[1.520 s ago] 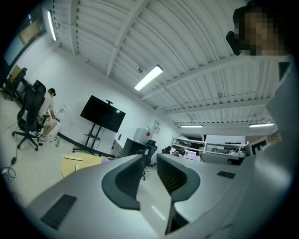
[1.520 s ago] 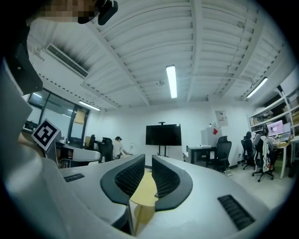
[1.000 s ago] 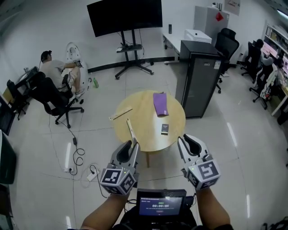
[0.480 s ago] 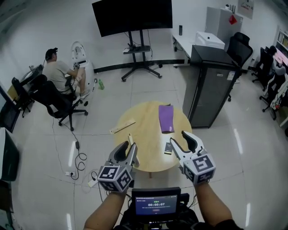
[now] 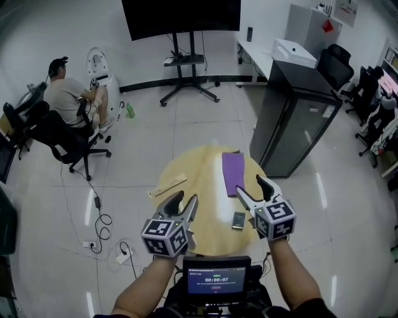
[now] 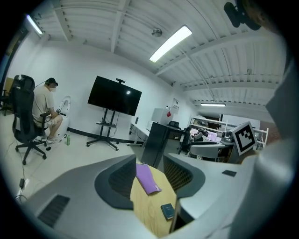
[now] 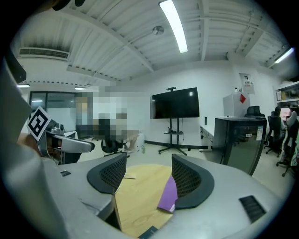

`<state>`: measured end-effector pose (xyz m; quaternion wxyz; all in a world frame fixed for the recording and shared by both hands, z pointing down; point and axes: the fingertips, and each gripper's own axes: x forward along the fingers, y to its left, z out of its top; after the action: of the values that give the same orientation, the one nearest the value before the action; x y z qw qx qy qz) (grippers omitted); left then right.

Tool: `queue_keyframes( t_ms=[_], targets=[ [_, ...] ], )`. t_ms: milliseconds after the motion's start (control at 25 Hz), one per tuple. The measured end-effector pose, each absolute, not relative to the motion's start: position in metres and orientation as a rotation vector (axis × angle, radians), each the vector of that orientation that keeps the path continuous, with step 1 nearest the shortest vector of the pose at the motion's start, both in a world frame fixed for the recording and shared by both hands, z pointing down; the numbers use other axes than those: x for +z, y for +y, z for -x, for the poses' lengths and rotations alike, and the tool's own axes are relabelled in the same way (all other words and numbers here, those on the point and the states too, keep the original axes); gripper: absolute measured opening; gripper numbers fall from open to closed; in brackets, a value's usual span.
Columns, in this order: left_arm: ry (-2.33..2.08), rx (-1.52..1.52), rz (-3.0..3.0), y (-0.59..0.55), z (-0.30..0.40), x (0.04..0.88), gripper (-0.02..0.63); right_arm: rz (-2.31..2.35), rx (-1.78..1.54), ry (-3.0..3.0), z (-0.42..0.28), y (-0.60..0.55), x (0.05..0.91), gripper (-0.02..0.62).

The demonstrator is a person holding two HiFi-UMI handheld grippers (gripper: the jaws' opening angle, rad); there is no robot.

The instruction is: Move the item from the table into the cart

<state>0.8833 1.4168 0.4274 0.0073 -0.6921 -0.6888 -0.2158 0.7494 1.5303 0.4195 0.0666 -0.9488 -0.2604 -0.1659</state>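
The left gripper (image 5: 185, 200) and right gripper (image 5: 250, 186), jaws just opening and empty, hang over the near edge of the round wooden table (image 5: 199, 171); a flat purple sheet (image 5: 233, 173) lies toward its far edge

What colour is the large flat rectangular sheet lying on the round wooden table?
Purple. The large flat rectangular sheet shows best in the head view.

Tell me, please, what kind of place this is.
Probably an office or lab: a large black screen on a wheeled stand, black office chairs, and a person seated at the side.
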Motion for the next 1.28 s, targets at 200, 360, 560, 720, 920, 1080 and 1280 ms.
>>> queue_keyframes(
  t_ms=[200,360,560,720,920,1080,1280],
  targets=[
    [-2.113,-0.764,2.155,1.500,-0.942,0.473,0.199,2.785,-0.562,-0.783,-0.807,1.624,0.475,0.308],
    [-2.063,-0.814,2.131,1.550,-0.951,0.497,0.199,2.746,-0.634,-0.749,-0.817,1.679,0.507,0.308],
    [-1.999,-0.904,2.099,1.613,-0.972,0.527,0.199,2.680,-0.757,-0.700,-0.850,1.745,0.551,0.308],
    [-1.946,-0.992,2.079,1.661,-0.985,0.571,0.199,2.622,-0.845,-0.661,-0.873,1.795,0.604,0.308],
    [-1.870,-1.094,2.054,1.713,-1.011,0.637,0.199,2.560,-1.002,-0.606,-0.910,1.844,0.684,0.344],
    [-1.822,-1.163,2.026,1.756,-1.024,0.679,0.199,2.504,-1.118,-0.554,-0.927,1.883,0.744,0.344],
    [-1.791,-1.203,2.002,1.806,-1.034,0.729,0.199,2.446,-1.266,-0.504,-0.938,1.928,0.818,0.390]
  ],
)
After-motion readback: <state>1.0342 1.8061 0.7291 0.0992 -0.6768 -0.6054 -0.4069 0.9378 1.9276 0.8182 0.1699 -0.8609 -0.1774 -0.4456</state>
